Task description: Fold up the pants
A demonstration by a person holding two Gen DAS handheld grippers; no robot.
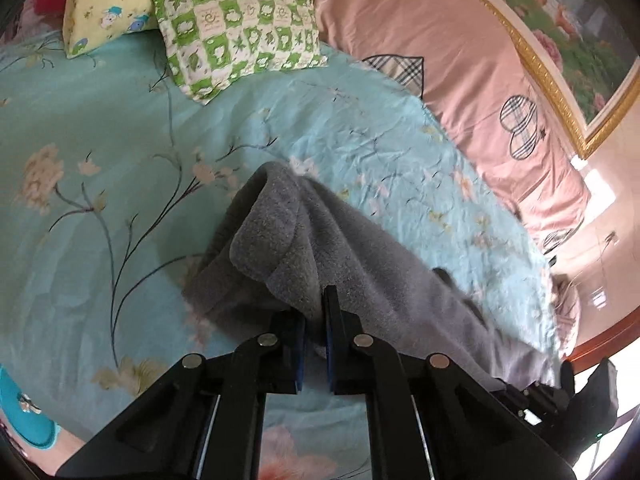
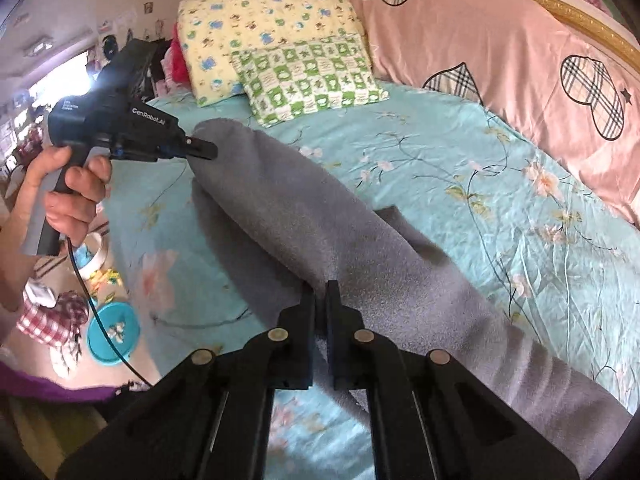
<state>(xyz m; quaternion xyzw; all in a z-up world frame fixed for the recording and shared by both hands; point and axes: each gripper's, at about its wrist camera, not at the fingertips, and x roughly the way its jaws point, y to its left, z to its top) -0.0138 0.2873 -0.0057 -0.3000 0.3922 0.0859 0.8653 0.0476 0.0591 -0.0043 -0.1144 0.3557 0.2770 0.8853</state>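
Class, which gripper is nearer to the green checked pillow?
Left. The left gripper holds the pants at the end close below the green checked pillow; the right gripper grips them farther down the bed.

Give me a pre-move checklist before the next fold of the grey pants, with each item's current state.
1. Left tool shut on the grey pants: ok, fabric is pinched between its fingers.
2. Right tool shut on the pants: ok, fabric runs between the closed fingers.
3. Pants lifted between both tools: ok, the cloth hangs in a span above the turquoise floral sheet.
4. Green checked pillow clear of the pants: ok, it lies apart near the headboard.
5. Legs aligned one on the other: cannot tell, the layers are bunched.
6. Far end of the pants free of snags: cannot tell, it leaves the frame.
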